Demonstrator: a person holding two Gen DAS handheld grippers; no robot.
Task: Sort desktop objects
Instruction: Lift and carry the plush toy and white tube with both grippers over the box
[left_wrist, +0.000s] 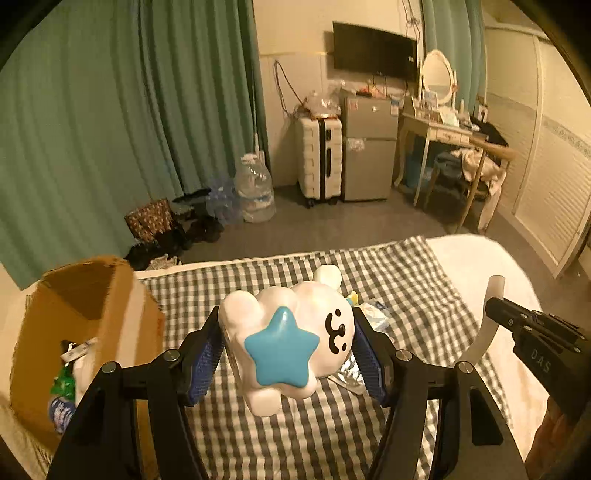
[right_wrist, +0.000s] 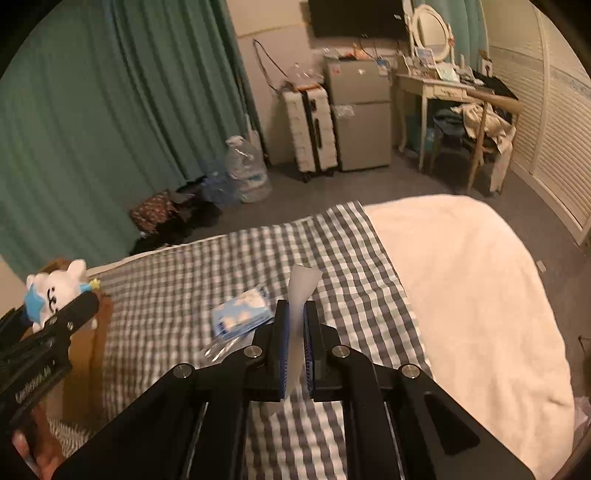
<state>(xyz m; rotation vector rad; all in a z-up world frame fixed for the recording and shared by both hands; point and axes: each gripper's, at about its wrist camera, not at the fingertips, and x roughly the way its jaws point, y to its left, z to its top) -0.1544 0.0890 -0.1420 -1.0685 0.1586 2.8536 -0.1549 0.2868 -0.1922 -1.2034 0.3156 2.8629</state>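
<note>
My left gripper (left_wrist: 286, 352) clamps a glossy white toy (left_wrist: 291, 332), rounded and lumpy like a cloud, with one smooth blue star (left_wrist: 280, 349) raised on its front, a small black printed face beside the star and a stubby ear on top. Both blue ribbed pads (left_wrist: 207, 363) press its sides, and it hangs above the checked cloth (left_wrist: 314, 435), just right of the box (left_wrist: 85, 306).

That single cardboard box stands open at the near left, its brown walls rough and torn at the rim, with wrappers and small packets inside.

My right gripper (right_wrist: 293, 350) is clenched on one thin, translucent white strip (right_wrist: 301, 291), flat and slightly curved, which widens toward its far end and sticks out past the fingertips.

On the grey-and-white gingham ahead of it lies one soft blue packet (right_wrist: 242, 312), with a crinkled clear wrapper (right_wrist: 218, 349) just nearer. To the right the cloth ends against a plain, fluffy white blanket (right_wrist: 461, 295).
</note>
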